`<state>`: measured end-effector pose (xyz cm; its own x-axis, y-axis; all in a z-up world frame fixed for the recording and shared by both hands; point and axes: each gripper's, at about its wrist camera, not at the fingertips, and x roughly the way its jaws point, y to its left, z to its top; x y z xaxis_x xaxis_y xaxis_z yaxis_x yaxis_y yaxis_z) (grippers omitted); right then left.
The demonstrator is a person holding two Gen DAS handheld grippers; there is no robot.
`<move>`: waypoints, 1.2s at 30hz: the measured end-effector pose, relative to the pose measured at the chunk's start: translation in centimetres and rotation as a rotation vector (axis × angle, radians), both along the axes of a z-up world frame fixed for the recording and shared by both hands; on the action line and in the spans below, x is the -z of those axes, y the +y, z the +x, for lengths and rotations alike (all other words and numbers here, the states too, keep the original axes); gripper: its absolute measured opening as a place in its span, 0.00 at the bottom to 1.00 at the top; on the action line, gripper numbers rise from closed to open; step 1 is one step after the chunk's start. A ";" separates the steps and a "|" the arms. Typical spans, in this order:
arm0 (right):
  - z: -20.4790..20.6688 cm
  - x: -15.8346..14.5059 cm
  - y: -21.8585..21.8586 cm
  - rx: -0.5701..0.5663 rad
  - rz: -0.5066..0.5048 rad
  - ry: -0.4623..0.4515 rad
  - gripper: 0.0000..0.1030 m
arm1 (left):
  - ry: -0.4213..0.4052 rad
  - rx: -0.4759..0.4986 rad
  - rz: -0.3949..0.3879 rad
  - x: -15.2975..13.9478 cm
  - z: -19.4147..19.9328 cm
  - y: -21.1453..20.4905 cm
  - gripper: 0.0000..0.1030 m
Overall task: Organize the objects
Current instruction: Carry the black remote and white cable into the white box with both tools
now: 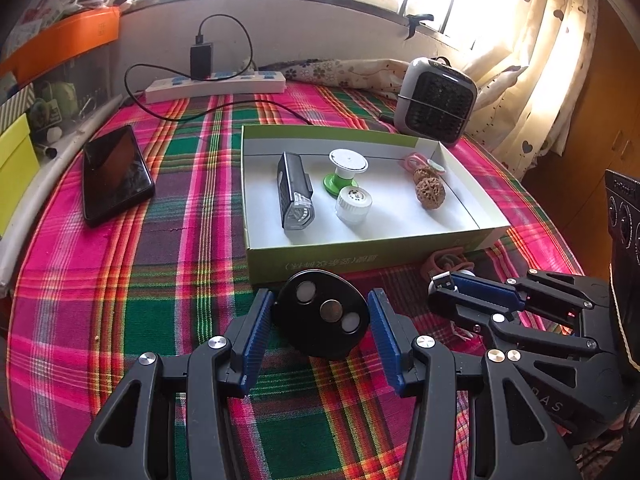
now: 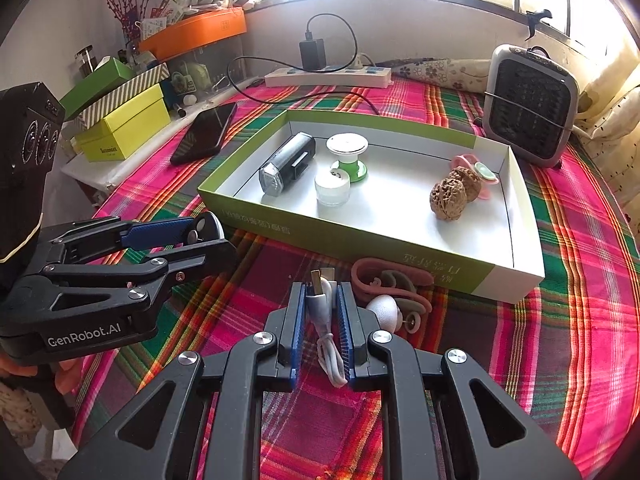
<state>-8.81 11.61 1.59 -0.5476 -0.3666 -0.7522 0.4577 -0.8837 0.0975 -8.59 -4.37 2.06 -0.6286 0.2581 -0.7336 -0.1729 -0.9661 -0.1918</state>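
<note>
Far left of the counter [image 1: 168,264], under a plaid cloth, a dark phone [image 1: 114,174] lies flat, screen up; behind it a white power strip [image 1: 216,84] with a black charger plugged in. Next along, the left gripper [image 1: 320,316] has its blue fingers [image 1: 256,328] set against either side of a black oval disc [image 1: 320,312] with three round inserts. The fingers stand fairly wide, and the disc appears gripped between them, though contact on the right pad is hard to confirm from this angle. The disc sits just in front of the near wall of a shallow green-edged box [image 1: 360,256], outside it. Inside the box, left to right: a black bike light [image 1: 294,194], a white-and-green spool [image 1: 344,170] with a small white jar [image 1: 354,204] just in front of it, then two walnuts [image 1: 428,188] touching each other beside a pink item [image 1: 416,160] in the far right corner. Right of the disc, the right gripper [image 2: 322,292] has its fingers nearly closed on a white USB cable [image 2: 322,312], plug end poking up past the tips. Just right of that, on the cloth against the box's near wall, lie a pink strap [image 2: 388,276] and a small white round piece [image 2: 384,308]. Far right at the back stands a grey fan heater [image 2: 528,104].
</note>
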 end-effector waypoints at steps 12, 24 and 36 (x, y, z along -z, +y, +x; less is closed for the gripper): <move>-0.1 -1.3 0.6 0.010 -0.028 0.024 0.09 | 0.022 0.008 -0.012 -1.3 -0.2 0.4 0.46; -0.2 -0.2 1.1 -0.017 -0.079 -0.057 0.08 | 0.008 0.002 -0.008 -1.0 -0.4 0.4 0.46; -0.7 1.3 -0.6 -0.027 -0.032 -0.075 0.21 | 0.004 -0.003 -0.015 -1.0 -0.6 0.4 0.46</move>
